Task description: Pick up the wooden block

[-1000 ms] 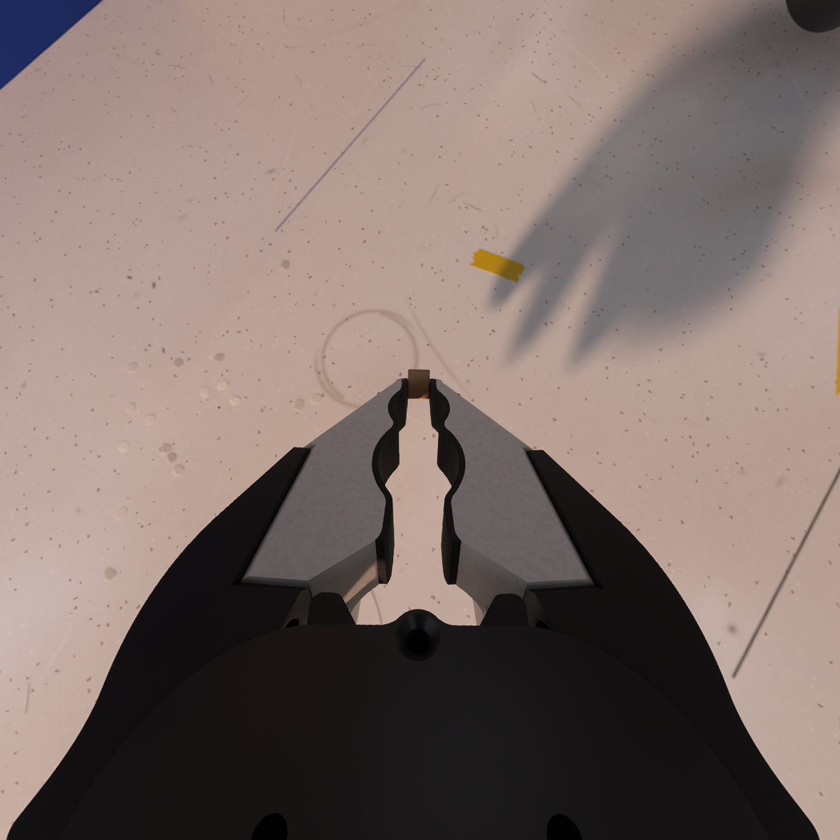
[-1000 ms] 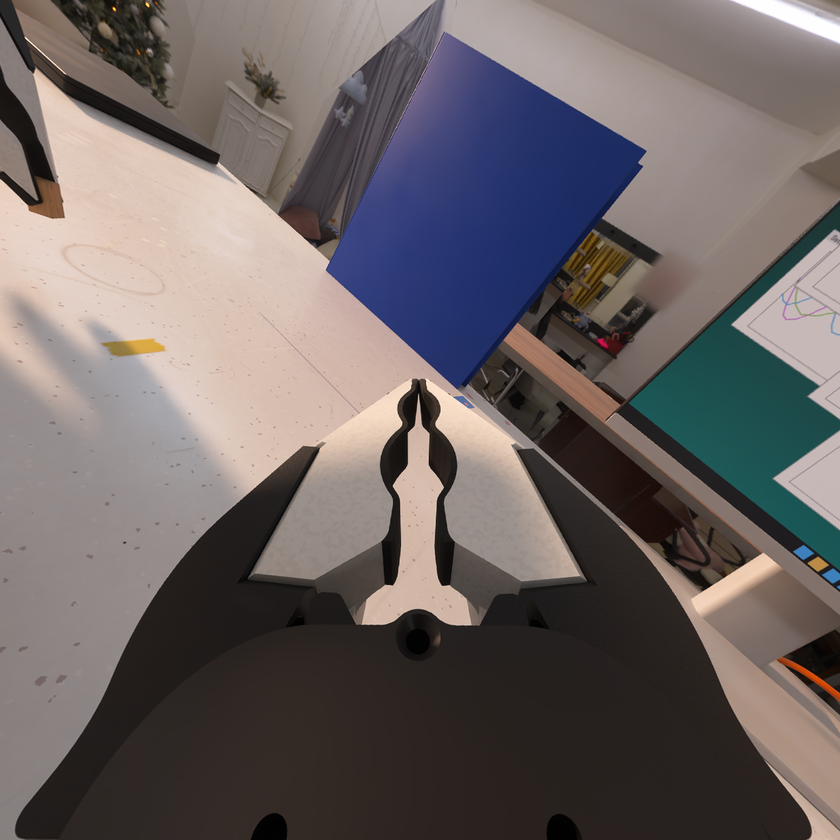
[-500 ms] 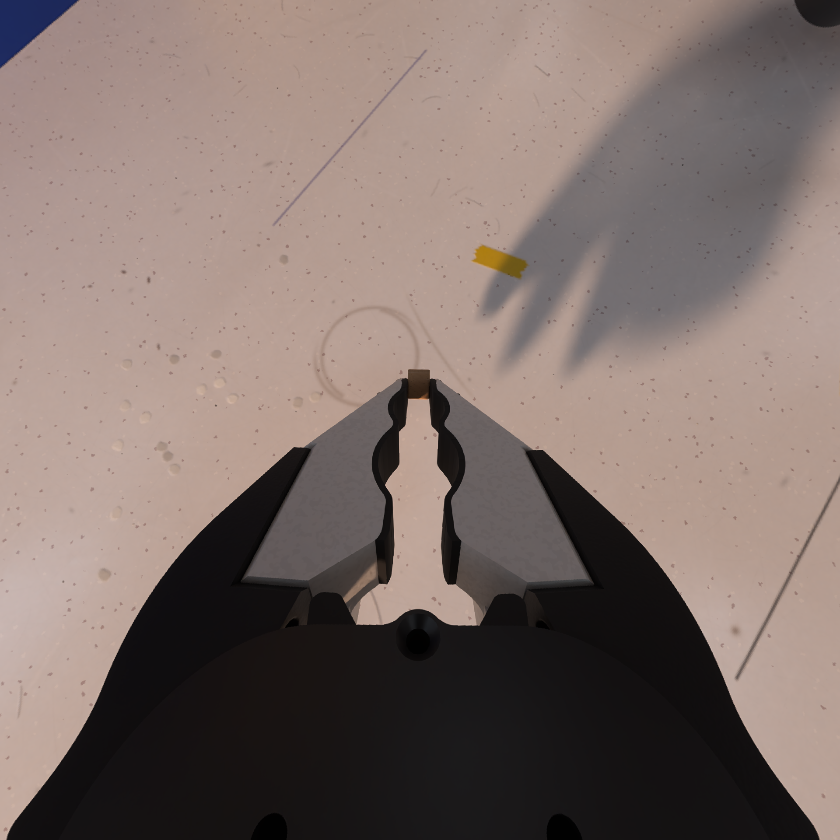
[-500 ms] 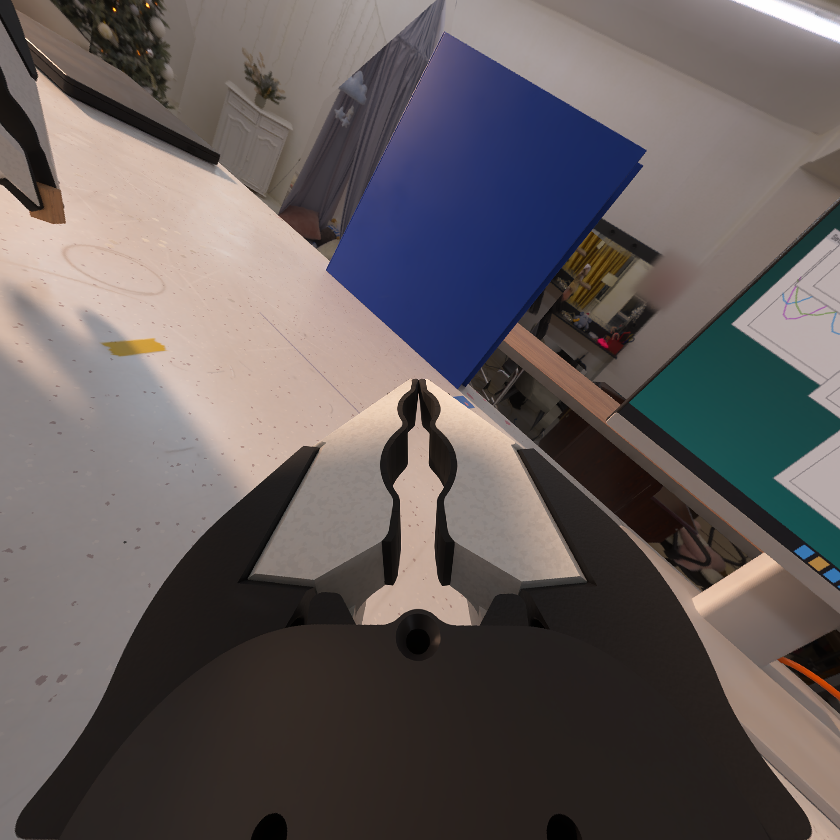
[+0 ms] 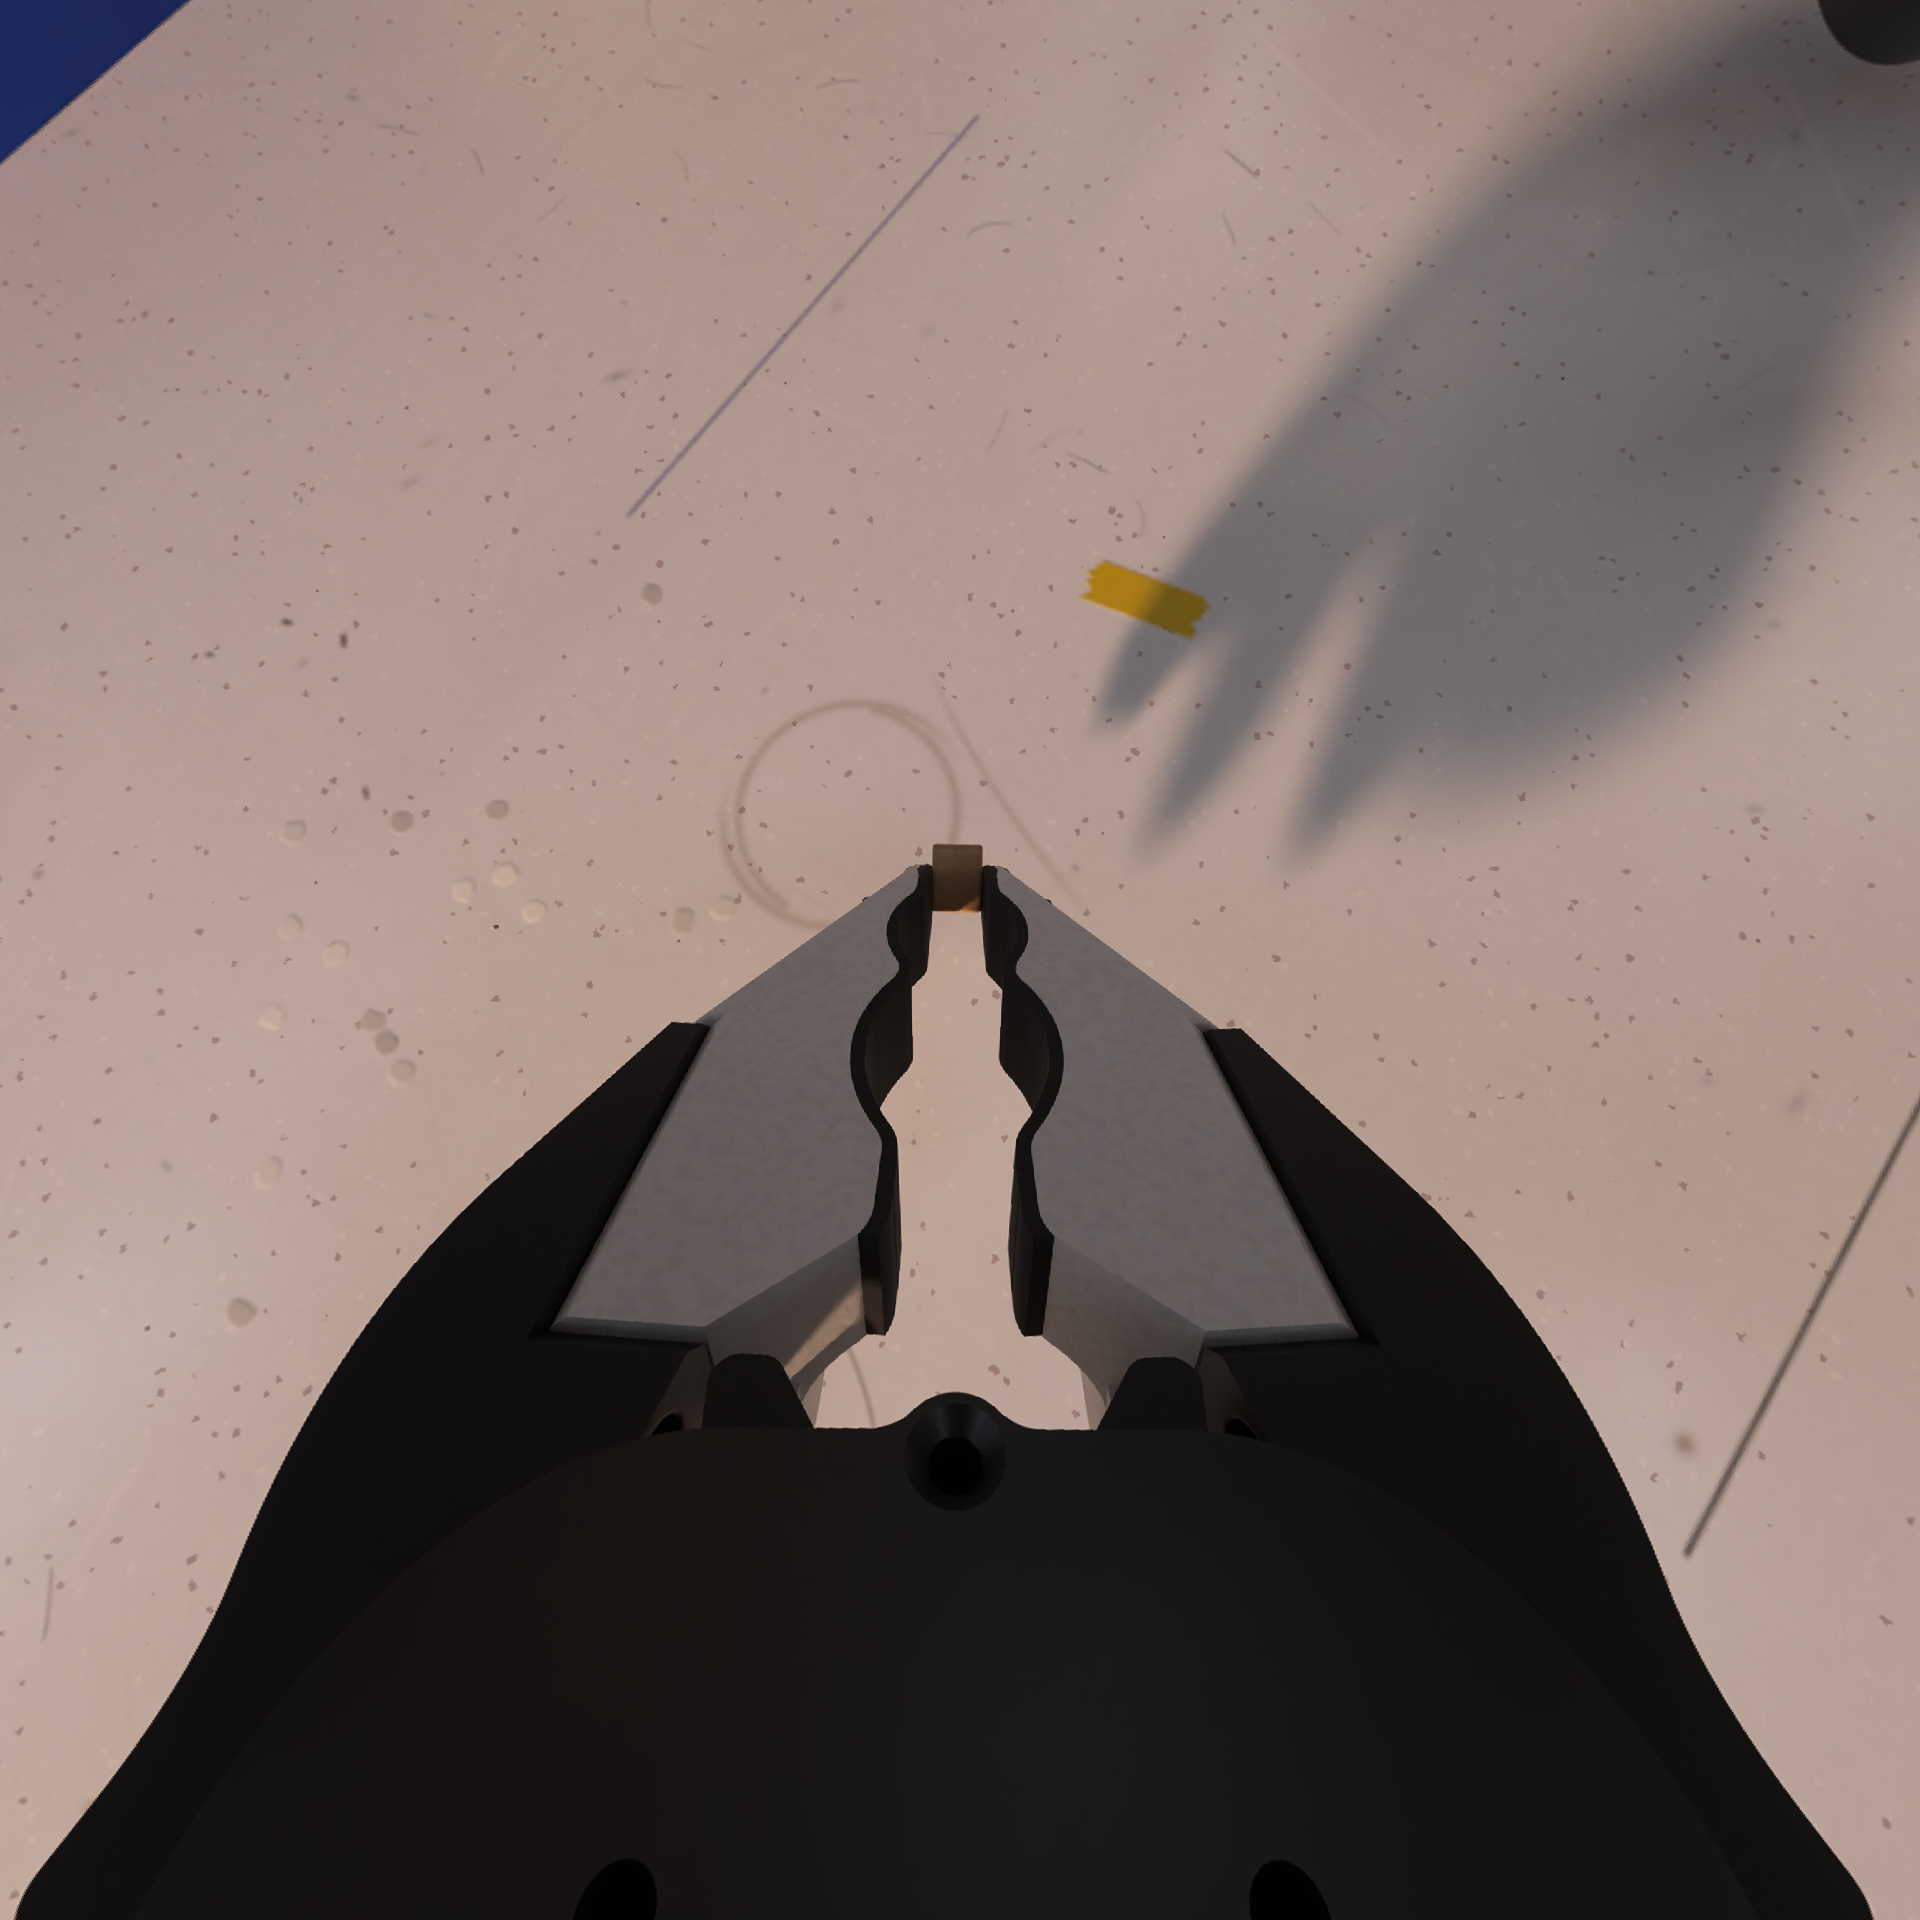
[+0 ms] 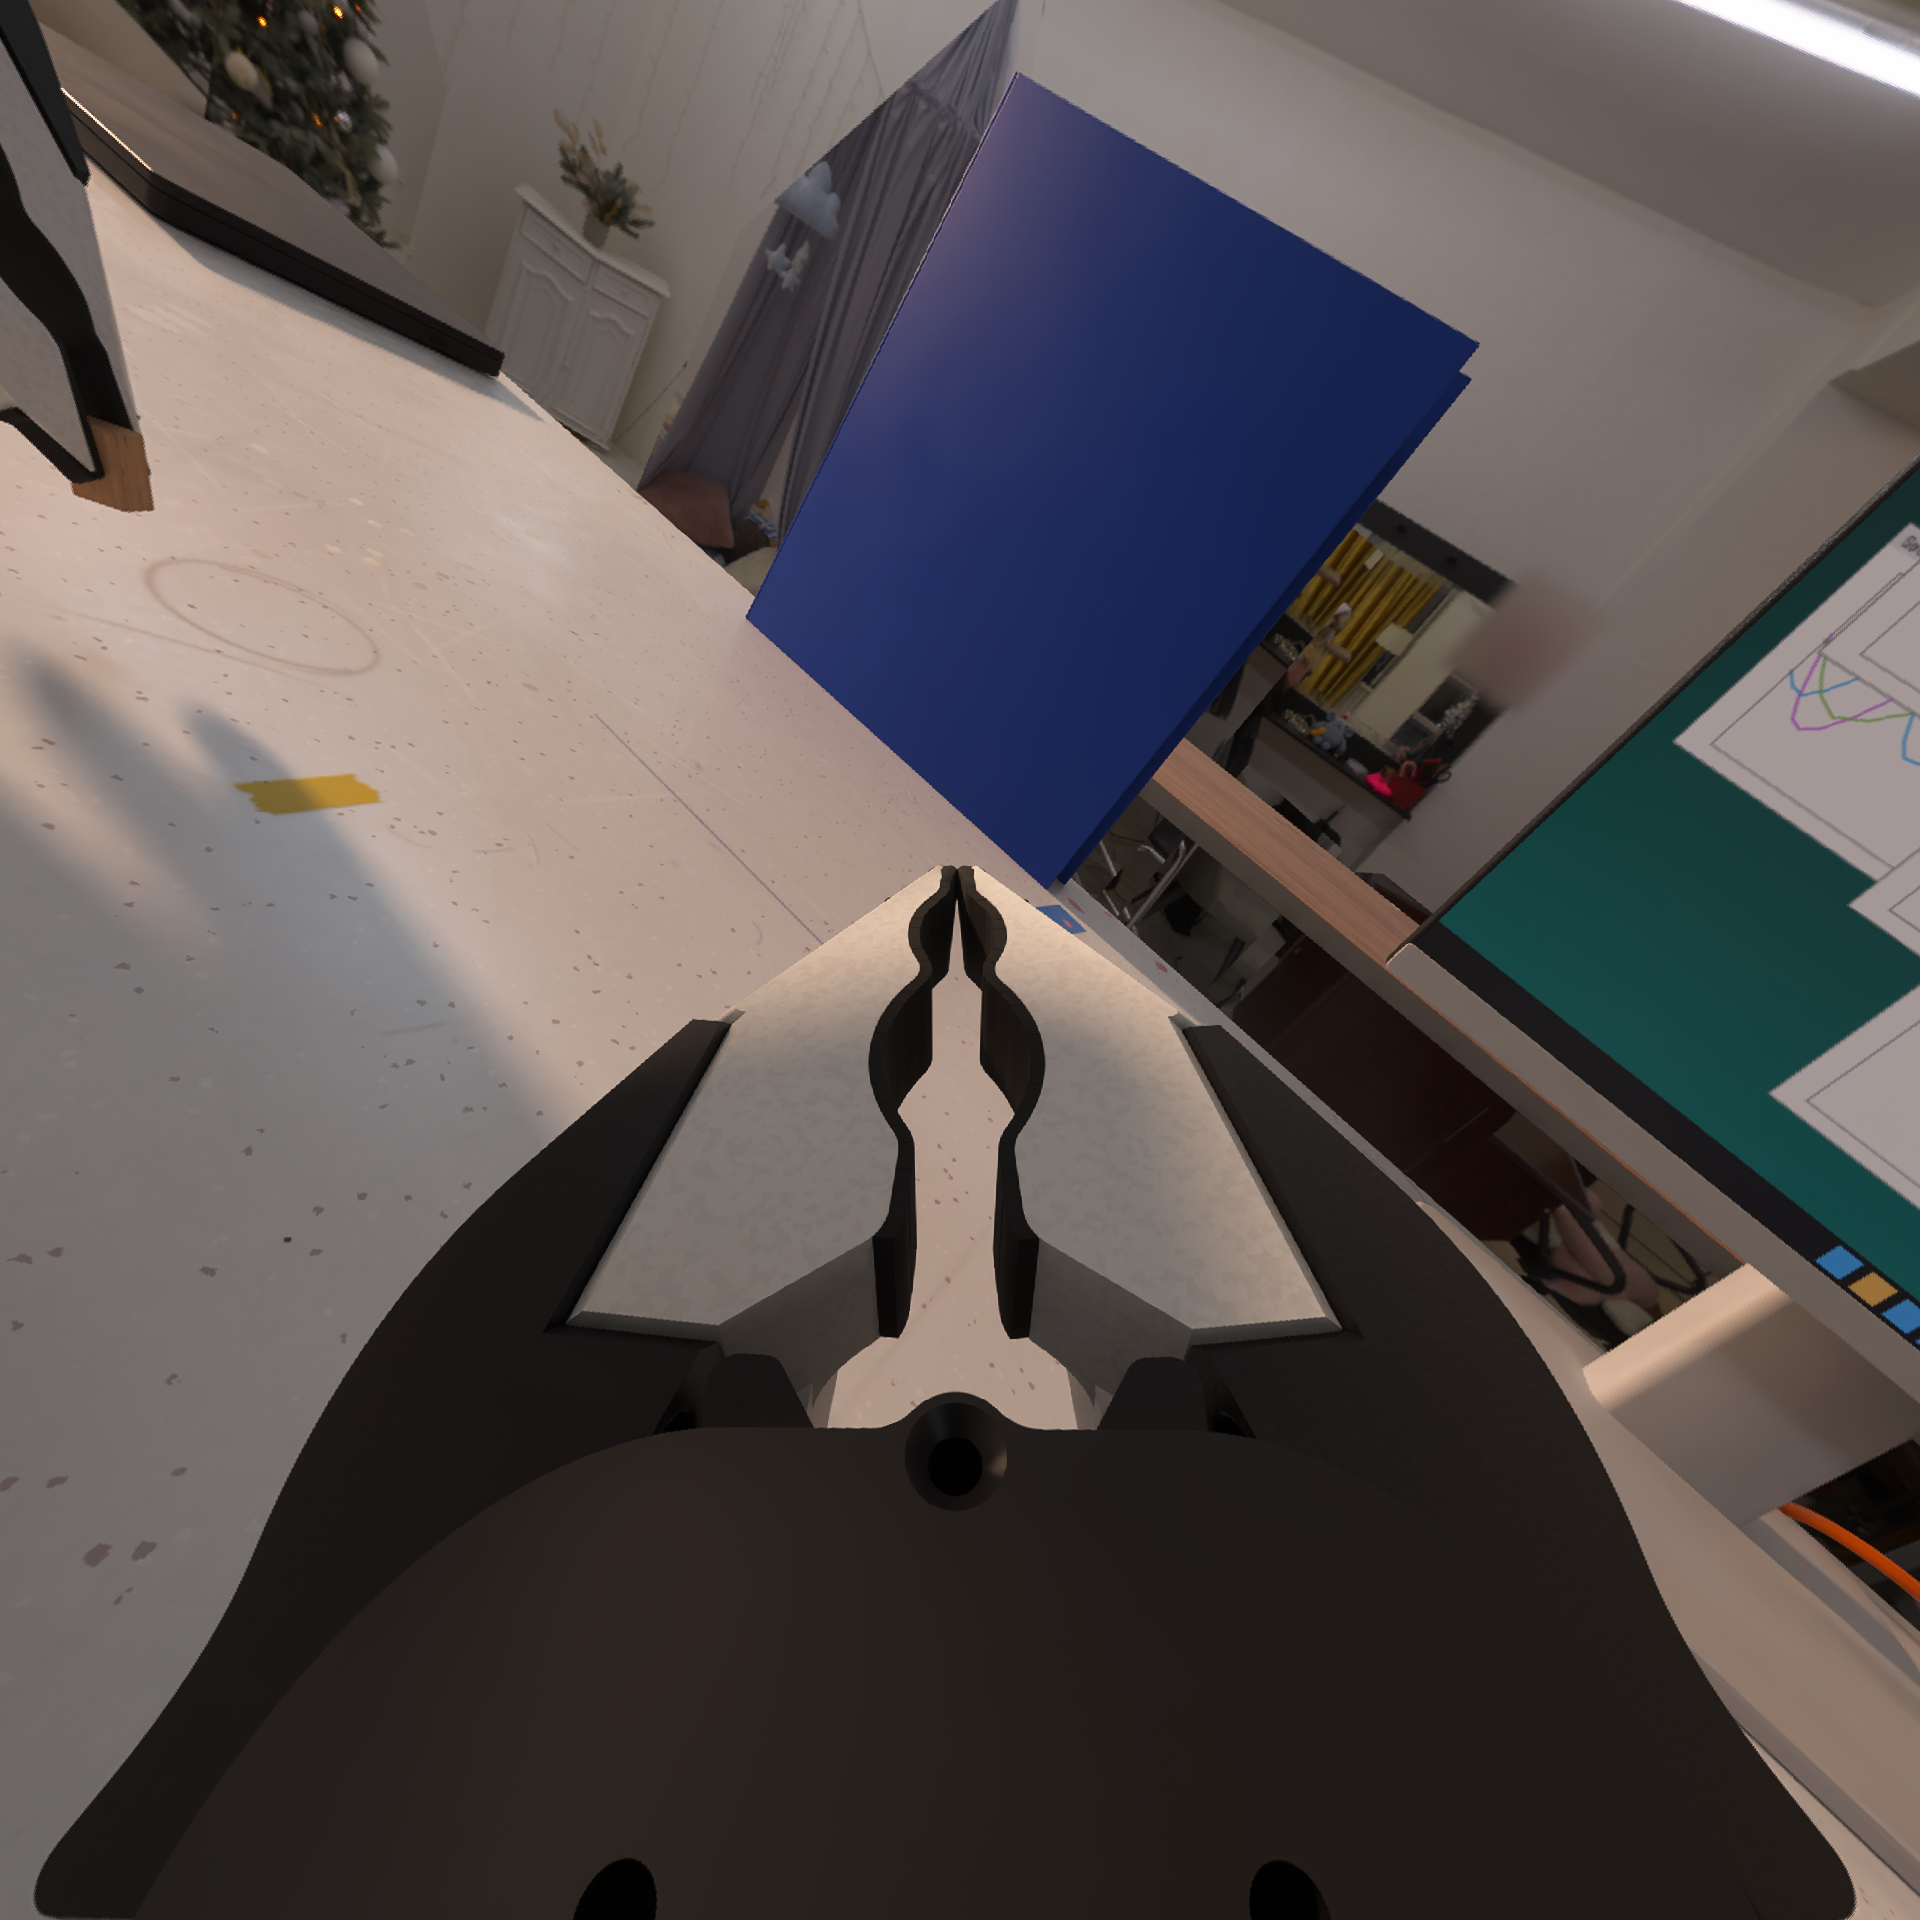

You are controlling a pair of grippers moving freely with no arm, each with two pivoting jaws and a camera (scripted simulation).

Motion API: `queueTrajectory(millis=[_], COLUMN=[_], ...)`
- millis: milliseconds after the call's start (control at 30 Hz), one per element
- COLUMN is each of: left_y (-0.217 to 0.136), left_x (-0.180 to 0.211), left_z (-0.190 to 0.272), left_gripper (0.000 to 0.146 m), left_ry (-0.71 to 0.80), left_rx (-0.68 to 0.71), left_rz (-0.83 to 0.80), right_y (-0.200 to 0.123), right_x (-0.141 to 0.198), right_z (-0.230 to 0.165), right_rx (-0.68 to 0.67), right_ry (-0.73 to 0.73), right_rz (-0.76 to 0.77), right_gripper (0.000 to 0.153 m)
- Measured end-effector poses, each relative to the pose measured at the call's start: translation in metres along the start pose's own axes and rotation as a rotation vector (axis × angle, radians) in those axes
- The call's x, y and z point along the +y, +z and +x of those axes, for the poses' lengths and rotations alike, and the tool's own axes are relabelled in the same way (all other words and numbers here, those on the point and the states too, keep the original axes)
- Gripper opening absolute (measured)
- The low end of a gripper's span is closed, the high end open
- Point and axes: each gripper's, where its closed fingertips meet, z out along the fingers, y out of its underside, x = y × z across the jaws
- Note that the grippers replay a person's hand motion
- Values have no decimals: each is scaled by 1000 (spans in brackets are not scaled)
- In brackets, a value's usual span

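While my left hand-held gripper (image 5: 957,883) pinched the wooden block (image 5: 957,878) between its very tips, the block hung clear of the pale speckled worktop (image 5: 416,520), above the near edge of the faint ring stain (image 5: 847,810) and well short of the yellow tape strip (image 5: 1145,598) beyond that ring. In the right wrist view the block (image 6: 123,468) showed off the surface, up and away from the same ring. My right hand-held gripper (image 6: 956,881) was pressed together on nothing, pointing toward the upright blue panel (image 6: 1091,468), far from the ring. I judged the lift to be underway. Because only the fingertips (image 5: 914,894) bit the block, I reckoned the rise should be straight and slow, with steady squeeze and no twisting, lest the block pivot or slip out.
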Motion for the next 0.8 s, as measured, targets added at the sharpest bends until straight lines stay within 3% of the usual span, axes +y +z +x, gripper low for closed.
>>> queueTrajectory(millis=[800], left_y=[-3], left_x=[-1], left_z=[-3], left_gripper=[9], left_ry=[-1], left_rx=[-22], left_rz=[5], right_y=[0], right_x=[0], right_z=[0], right_rx=[-3], right_ry=[-3], right_rz=[0], right_gripper=[0])
